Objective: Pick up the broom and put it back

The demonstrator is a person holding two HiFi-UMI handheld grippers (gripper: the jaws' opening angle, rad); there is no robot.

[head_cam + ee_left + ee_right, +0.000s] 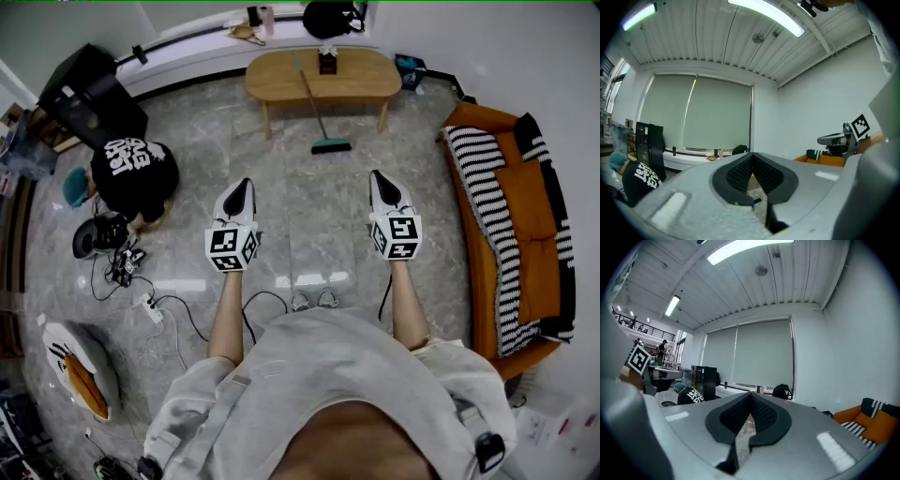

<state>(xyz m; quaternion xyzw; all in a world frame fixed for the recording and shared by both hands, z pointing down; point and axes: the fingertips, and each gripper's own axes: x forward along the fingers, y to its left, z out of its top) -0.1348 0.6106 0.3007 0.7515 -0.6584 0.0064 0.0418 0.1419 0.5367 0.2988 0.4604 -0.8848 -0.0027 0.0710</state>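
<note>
Status: task not started. The broom (322, 117) leans with its handle against the front edge of the wooden table (361, 80) at the far side of the room, its green head down on the tiled floor (300, 234). Neither gripper is near it; open floor lies between. Pick-up and return are both left to do.

Left gripper (242, 186): held out in front at about waist height, pointing level toward the table. Its own view shows the jaws pressed together with nothing between them.

Right gripper (380, 177): alongside the left, well apart from it, roughly level, tipped slightly down. Jaws closed as well, empty.

Surroundings: a person (133, 175) crouches on the floor to the left; an orange sofa (525, 202) stands along the right wall.

Judgement: next comes a walk toward the table.
</note>
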